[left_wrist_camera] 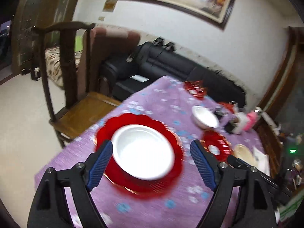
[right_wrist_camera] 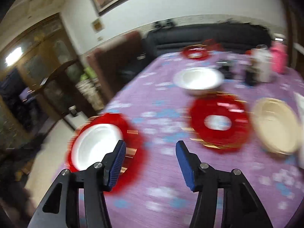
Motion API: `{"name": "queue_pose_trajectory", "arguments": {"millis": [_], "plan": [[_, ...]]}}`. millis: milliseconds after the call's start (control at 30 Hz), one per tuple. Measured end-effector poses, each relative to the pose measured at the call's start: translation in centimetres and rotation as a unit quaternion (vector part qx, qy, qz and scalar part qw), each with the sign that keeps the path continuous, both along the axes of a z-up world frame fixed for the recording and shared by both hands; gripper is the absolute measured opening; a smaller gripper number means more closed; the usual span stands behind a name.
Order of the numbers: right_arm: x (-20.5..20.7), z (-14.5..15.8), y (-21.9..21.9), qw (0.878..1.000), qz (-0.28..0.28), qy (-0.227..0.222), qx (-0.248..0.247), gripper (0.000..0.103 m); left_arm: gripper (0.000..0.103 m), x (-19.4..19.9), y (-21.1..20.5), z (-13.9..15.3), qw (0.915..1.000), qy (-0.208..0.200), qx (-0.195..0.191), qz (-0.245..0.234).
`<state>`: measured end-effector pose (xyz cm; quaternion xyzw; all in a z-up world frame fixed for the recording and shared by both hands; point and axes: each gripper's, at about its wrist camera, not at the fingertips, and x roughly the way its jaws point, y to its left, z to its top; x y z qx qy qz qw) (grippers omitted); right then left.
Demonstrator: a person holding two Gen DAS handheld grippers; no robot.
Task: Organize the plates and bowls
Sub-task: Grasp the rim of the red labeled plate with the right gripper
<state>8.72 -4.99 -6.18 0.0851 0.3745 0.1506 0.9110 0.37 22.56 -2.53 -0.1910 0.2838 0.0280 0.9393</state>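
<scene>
A white deep plate (left_wrist_camera: 142, 152) rests on a large red scalloped plate (left_wrist_camera: 133, 118) near the table's left edge. My left gripper (left_wrist_camera: 151, 144) hangs above them, open, with nothing between its blue pads. In the right wrist view the same white plate (right_wrist_camera: 96, 142) and red plate (right_wrist_camera: 133, 133) lie to the lower left. My right gripper (right_wrist_camera: 150, 144) is open over bare cloth beside them. Farther off stand a white bowl (right_wrist_camera: 198, 78), a small red plate with a white centre (right_wrist_camera: 218, 121) and a cream plate (right_wrist_camera: 275, 125).
A purple flowered cloth (right_wrist_camera: 161, 190) covers the table. Another red plate (right_wrist_camera: 195, 52) sits at the far end, with bottles and a pink container (right_wrist_camera: 278, 57) at the back right. A wooden chair (left_wrist_camera: 76, 102) stands at the left edge, and a black sofa (left_wrist_camera: 171, 62) behind the table.
</scene>
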Motion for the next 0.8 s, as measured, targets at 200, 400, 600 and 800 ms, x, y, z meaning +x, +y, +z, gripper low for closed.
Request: {"name": "queue_pose_trajectory", "arguments": {"millis": [200, 400, 600, 800], "plan": [[1.3, -4.1, -8.0, 0.99, -0.097, 0.087, 0.059, 0.053, 0.083, -1.9, -4.4, -0.5, 0.9981, -0.005, -0.04, -0.047], [6.2, -6.7, -8.5, 0.973, -0.159, 0.119, 0.119, 0.053, 0.083, -3.0, -6.2, 0.0, 0.9981, 0.004, -0.011, -0.06], [9.4, -9.3, -8.6, 0.954, -0.189, 0.171, 0.158, 0.017, 0.083, -3.7, -5.5, -0.4, 0.9988, 0.022, 0.007, -0.043], [5.6, -9.2, -9.3, 0.96, -0.129, 0.177, 0.173, 0.012, 0.083, -3.1, -5.6, -1.5, 0.9982, 0.039, 0.006, -0.045]]}}
